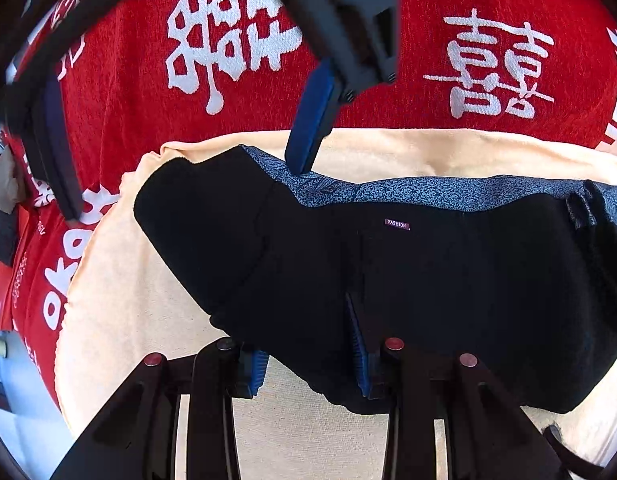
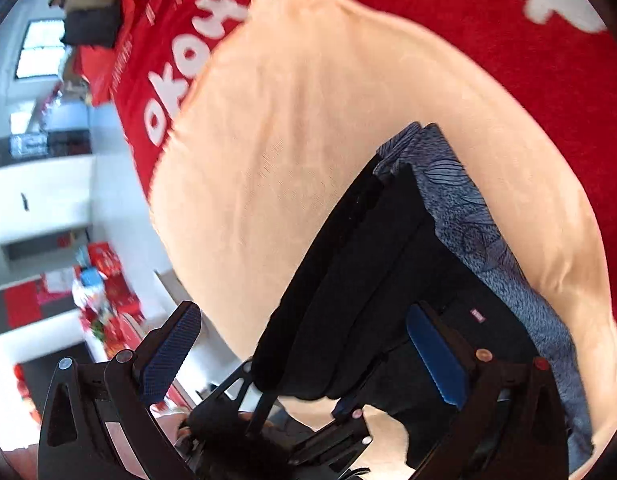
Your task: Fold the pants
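We note matt black cloth pants (image 1: 408, 280) with speckled blue lining, a soft cream towel (image 1: 120, 320), and fuzzy red fabric (image 1: 388, 112) beneath.

This looks like a lived-in home. The work surface is spread with a red blanket (image 1: 128, 92) woven with large white characters, and a cream towel (image 2: 292, 128) lies on top of it. In the right wrist view, at about nine o'clock, a bright window (image 2: 40, 48) sits in a white wall. Below it, toward eight o'clock, white shelves or counters (image 2: 44, 184) hold red boxes and festive packages (image 2: 104, 292), blurred but plainly household clutter.
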Tool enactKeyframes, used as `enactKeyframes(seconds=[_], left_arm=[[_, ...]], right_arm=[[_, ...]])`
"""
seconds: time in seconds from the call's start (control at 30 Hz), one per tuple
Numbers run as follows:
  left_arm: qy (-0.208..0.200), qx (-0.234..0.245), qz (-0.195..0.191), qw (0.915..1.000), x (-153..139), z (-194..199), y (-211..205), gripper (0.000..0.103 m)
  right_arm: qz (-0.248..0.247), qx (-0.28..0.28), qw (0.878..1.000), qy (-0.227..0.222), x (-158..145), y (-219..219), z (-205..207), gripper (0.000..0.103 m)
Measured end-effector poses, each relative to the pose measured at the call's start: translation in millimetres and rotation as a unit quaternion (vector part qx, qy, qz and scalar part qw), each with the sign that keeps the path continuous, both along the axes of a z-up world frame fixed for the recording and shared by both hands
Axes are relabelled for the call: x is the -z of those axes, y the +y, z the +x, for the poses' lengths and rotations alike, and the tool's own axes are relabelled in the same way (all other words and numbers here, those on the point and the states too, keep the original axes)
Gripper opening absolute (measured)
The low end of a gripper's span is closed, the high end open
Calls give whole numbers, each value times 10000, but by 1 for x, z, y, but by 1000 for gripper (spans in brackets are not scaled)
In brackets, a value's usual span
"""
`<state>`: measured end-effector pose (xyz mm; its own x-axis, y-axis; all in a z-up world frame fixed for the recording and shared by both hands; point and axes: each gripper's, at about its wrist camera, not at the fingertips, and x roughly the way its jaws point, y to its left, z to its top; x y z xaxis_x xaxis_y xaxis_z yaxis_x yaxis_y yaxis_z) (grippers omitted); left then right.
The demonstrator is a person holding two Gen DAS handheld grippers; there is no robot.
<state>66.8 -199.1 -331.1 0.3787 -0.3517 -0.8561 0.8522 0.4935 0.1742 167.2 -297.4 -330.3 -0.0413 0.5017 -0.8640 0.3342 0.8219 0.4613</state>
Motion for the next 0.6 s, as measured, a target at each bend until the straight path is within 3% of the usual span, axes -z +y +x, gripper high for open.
enactKeyframes(seconds=[0.1, 0.17, 0.23, 0.4, 0.6], left_arm=[[-55, 21, 0, 10000, -1, -3, 0, 36], [-56, 26, 0, 10000, -2, -4, -1, 36], [70, -11, 86, 9999, -2, -4, -1, 36], [-21, 266, -83, 9996, -26, -23, -8, 36], [90, 630, -496, 9967, -78, -59, -24, 36]], right_arm=[[-124, -79, 9994, 303, 20, 0, -1, 98], [-37, 108, 9995, 286, 24, -6, -8, 38], [11, 359, 9993, 119, 19, -16, -18, 22], [304, 891, 9939, -574, -13, -44, -61, 20], [794, 1814, 9692, -1465, -68, -86, -147, 20]])
